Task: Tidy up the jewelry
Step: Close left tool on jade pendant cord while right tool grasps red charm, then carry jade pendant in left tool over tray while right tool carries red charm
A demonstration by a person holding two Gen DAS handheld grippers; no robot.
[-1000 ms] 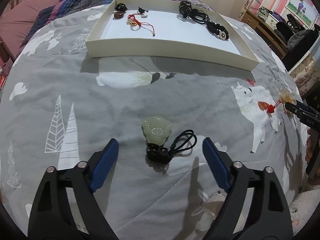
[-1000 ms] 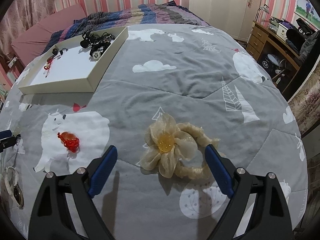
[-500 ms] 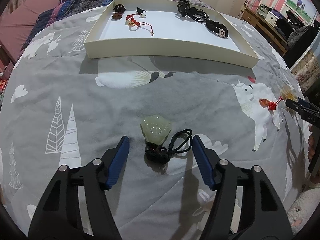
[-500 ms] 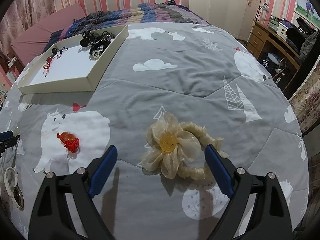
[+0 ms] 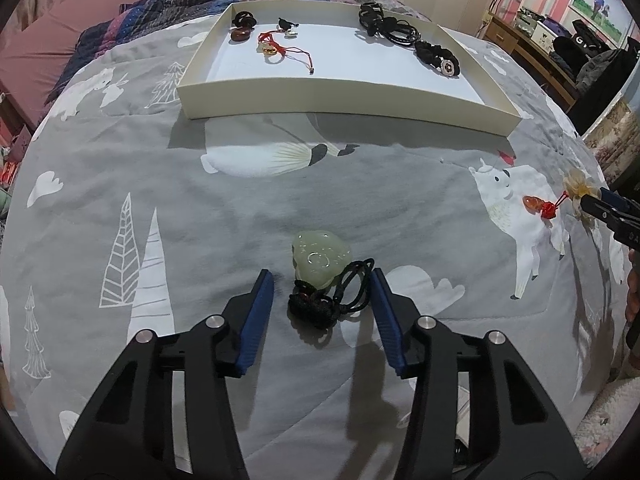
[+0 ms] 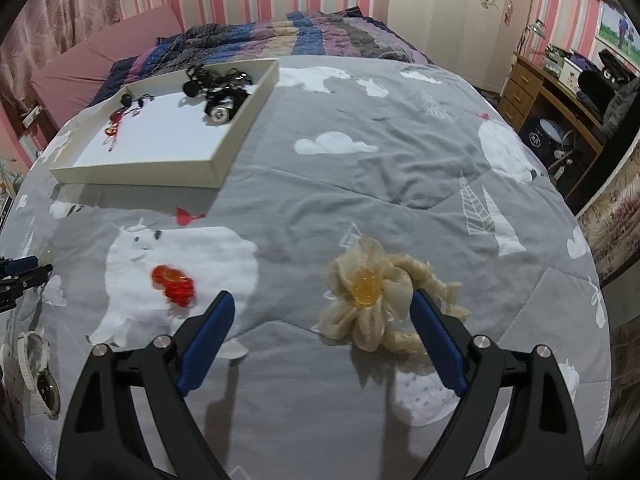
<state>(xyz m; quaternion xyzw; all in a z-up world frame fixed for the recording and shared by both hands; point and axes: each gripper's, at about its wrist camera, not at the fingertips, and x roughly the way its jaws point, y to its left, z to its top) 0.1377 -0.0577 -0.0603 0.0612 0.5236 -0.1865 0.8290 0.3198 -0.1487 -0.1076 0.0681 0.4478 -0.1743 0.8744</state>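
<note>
A pale green jade pendant (image 5: 320,256) with a black cord (image 5: 332,298) lies on the grey bedspread. My left gripper (image 5: 322,280) is partly open, its blue fingers either side of the cord and not touching it. My right gripper (image 6: 322,300) is open over the bedspread; a cream fabric flower hair tie (image 6: 370,294) lies against its right finger. A red bead charm (image 6: 173,280) lies left of its left finger and also shows in the left wrist view (image 5: 538,204). A white tray (image 5: 336,102) at the back holds several jewelry pieces.
A white wristwatch (image 6: 36,368) lies at the bed's near left edge in the right wrist view. A striped blanket (image 6: 280,36) lies behind the tray. A wooden desk (image 6: 548,92) stands to the right of the bed.
My left gripper has narrowed and moved forward around the pendant's cord. My right gripper has shifted left, so the flower tie now sits by its right finger.
</note>
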